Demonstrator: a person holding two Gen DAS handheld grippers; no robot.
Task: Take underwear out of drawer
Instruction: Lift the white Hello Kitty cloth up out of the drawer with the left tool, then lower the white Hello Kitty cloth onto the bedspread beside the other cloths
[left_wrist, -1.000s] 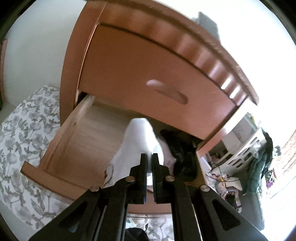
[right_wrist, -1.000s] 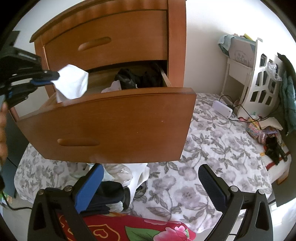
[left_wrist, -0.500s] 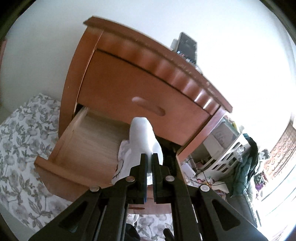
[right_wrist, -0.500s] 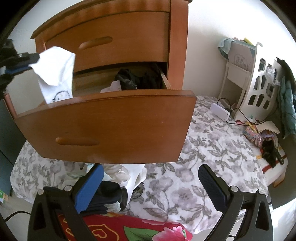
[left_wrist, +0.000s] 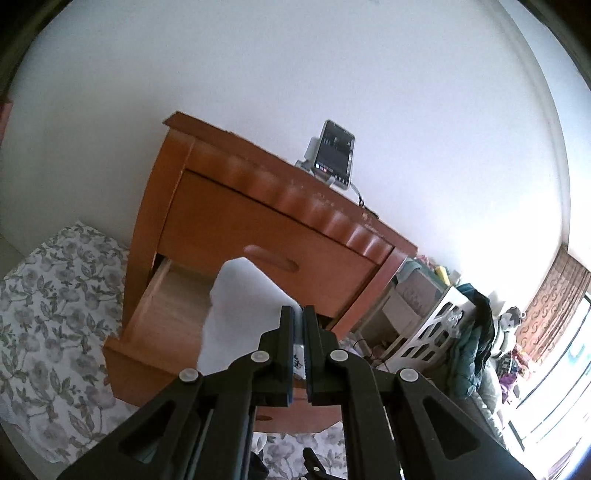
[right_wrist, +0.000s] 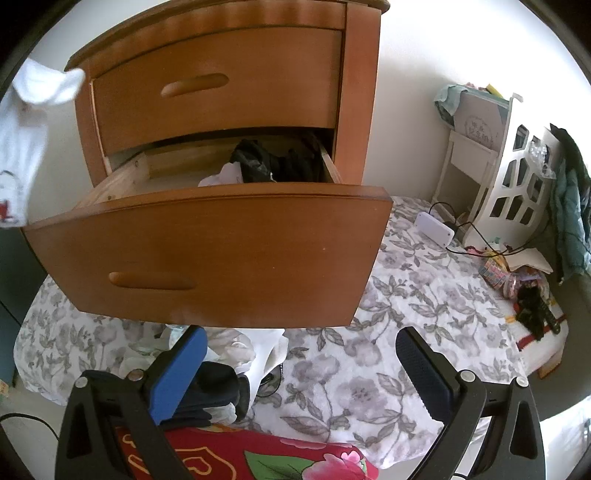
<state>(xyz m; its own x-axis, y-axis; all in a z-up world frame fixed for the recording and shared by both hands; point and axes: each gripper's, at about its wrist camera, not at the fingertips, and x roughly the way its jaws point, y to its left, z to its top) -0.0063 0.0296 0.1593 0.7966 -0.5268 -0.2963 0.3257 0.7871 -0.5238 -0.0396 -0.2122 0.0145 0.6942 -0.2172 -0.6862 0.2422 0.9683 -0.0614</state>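
Left tool (left_wrist: 298, 350): black struts, silver screws; right tool (right_wrist: 303, 363): black frame, blue pads

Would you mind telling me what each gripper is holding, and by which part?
The left gripper pinches white underwear by a bunched edge; the right gripper holds nothing.

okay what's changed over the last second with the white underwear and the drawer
The left gripper, jaws shut on the white cotton underwear, has lifted it up and clear of the open wooden drawer, out past its left side. Unchanged: the drawer stays pulled out with dark clothes inside, and the right gripper stays open and empty.
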